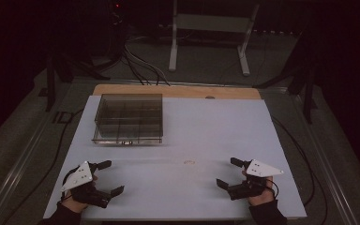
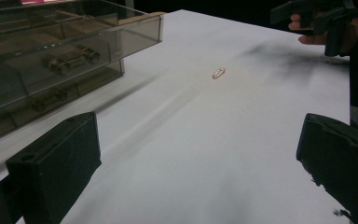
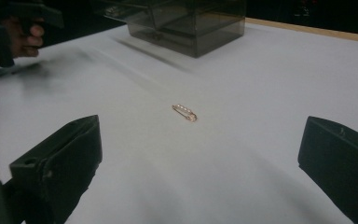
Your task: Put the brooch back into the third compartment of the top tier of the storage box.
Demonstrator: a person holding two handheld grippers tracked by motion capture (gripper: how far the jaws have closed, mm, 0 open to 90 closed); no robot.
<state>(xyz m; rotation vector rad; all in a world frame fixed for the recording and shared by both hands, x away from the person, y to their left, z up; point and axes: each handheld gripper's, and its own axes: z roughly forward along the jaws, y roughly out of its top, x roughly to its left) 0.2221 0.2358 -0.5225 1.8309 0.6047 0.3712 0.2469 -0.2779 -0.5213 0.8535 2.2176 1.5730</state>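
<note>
A small gold-coloured clip or pin (image 1: pixel 189 162) lies on the white table top between the two hands; it shows as a looped clip (image 2: pixel 218 73) in the left gripper view and as a small pin (image 3: pixel 184 112) in the right gripper view. A smoky transparent drawer box (image 1: pixel 129 118) stands at the back left, with small items inside its compartments (image 2: pixel 72 58). My left gripper (image 1: pixel 111 177) rests at the front left, jaws wide apart with nothing between them. My right gripper (image 1: pixel 228 172) rests at the front right, also open and empty. Both point toward the pin.
The white sheet (image 1: pixel 215 126) covers a wooden table whose far edge (image 1: pixel 178 90) shows behind the box. Cables and a white stand's legs (image 1: pixel 206 42) lie on the floor beyond. The other hand's gripper (image 2: pixel 321 18) appears far off in the left gripper view.
</note>
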